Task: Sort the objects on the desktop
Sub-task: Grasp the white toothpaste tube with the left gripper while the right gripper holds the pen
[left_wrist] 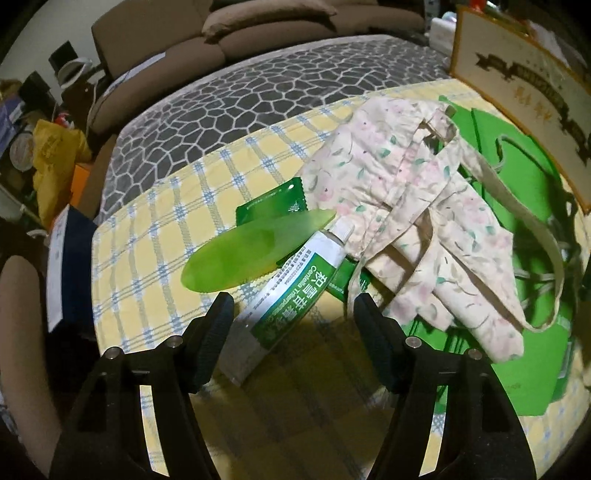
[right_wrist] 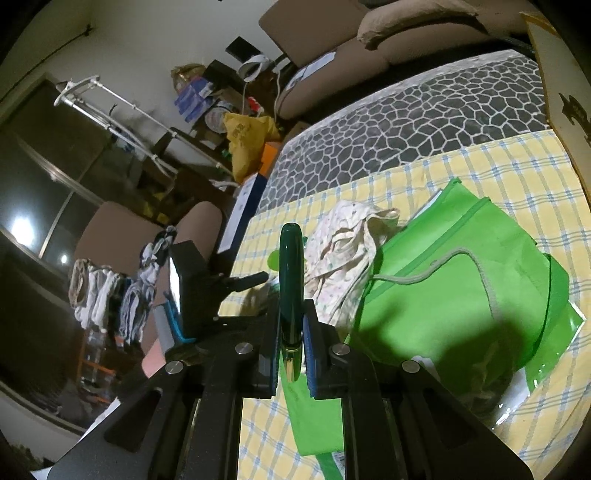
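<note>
Yellow checked tablecloth (left_wrist: 155, 236) covered the near surface, grey pebble-pattern mat (left_wrist: 258, 92) behind it — brown sofa (left_wrist: 258, 33) upper frame. Left gripper (left_wrist: 293, 306) was spread over the ointment tube (left_wrist: 295, 288), frame centre. Right gripper (right_wrist: 291, 321) pinched a dark green pen (right_wrist: 291, 273) — centre, upright.

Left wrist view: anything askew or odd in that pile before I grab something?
Yes. The green plastic knife lies propped across the ointment tube, and the tube's cap end is tucked under the crumpled floral cloth. Nothing looks spilled or broken. The left tool is open around the tube.
</note>
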Demonstrator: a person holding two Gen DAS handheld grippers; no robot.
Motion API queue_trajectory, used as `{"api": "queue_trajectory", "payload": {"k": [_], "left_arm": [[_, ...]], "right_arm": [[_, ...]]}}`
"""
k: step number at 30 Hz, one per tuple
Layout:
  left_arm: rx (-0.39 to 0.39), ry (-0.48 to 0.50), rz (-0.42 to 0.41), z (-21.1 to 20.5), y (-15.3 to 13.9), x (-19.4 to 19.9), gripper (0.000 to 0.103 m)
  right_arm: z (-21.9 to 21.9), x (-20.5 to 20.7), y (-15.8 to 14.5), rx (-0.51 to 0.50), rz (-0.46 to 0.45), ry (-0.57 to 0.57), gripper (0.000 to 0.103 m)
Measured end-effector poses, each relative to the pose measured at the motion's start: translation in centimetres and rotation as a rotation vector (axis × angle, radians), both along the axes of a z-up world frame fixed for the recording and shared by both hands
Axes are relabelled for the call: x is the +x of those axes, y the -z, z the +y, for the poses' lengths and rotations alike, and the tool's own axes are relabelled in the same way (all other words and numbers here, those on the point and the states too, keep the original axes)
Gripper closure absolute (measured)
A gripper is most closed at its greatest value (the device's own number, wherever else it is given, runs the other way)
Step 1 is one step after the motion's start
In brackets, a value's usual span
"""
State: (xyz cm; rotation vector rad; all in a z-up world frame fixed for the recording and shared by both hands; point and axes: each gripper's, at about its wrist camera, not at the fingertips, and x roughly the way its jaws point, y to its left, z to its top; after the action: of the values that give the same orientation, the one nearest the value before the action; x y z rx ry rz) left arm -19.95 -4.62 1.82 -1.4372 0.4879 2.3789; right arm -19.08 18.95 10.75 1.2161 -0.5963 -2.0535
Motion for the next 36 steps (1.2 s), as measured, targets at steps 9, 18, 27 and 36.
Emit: {"api": "queue_trajectory", "payload": {"k": [9,18,27,36], "left_arm": [[0.061,0.021,-0.020,-0.4,0.2,-0.3,0.068],[0.215,-0.025,-0.043,-2.8,-1.1,1.4,0.094],[0.226,-0.136,-0.104,-4.2,0.7,2.5,0.092],[0.225,-0.167,-0.061,-3.9,0.4,3.5,0.094]], "right_arm": [[0.2,0.1,-0.1,-0.004,-0.002,-0.001,0.093],[0.2,0.5,-0.5,-0.011,0.003,-0.004,0.093],[0.0,1.2,-0.9,-0.013,0.003,-0.010,0.093],[0.6,1.1,-1.7,-0.023,0.020,0.001,0.093]]}}
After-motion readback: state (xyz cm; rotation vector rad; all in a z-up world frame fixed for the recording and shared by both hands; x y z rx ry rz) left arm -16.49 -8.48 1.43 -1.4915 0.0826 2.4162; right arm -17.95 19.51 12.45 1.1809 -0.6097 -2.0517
